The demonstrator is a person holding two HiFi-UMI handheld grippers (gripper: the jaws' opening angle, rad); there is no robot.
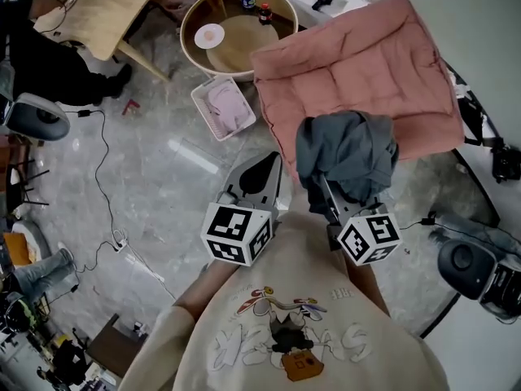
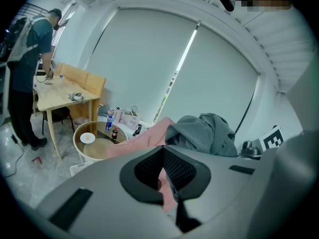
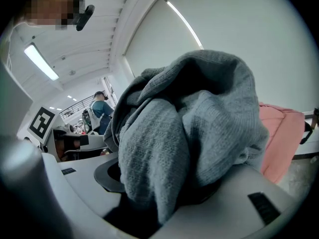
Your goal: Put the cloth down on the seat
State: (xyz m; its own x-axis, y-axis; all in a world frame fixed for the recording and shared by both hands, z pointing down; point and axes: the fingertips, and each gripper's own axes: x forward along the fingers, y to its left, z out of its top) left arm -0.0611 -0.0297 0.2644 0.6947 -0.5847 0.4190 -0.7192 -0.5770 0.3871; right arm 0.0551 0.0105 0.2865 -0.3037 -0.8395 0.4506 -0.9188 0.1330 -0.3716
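Grey knitted cloth (image 1: 346, 149) fills my right gripper (image 1: 329, 192), whose jaws are clamped on a thick bunch of it. The rest humps up over the jaws and hangs off both sides. My left gripper (image 1: 262, 172), just beside it, has its jaws together at the tips with nothing between them.

The cloth hangs over the near edge of the pink quilted seat (image 1: 366, 63), which spreads away in front of me. I cannot tell whether any fold touches the padding yet. Off the seat's left edge, a white basket (image 1: 202, 108) sits on the grey floor, with a round table (image 1: 184, 35) beyond it.

I judge the cloth light, soft and floppy. It should slump and spread wherever it is let go. It cannot break, though its loose knit could snag on the jaws. A hold on a gathered bunch, as now, seems best, since holding a single edge would let it trail.
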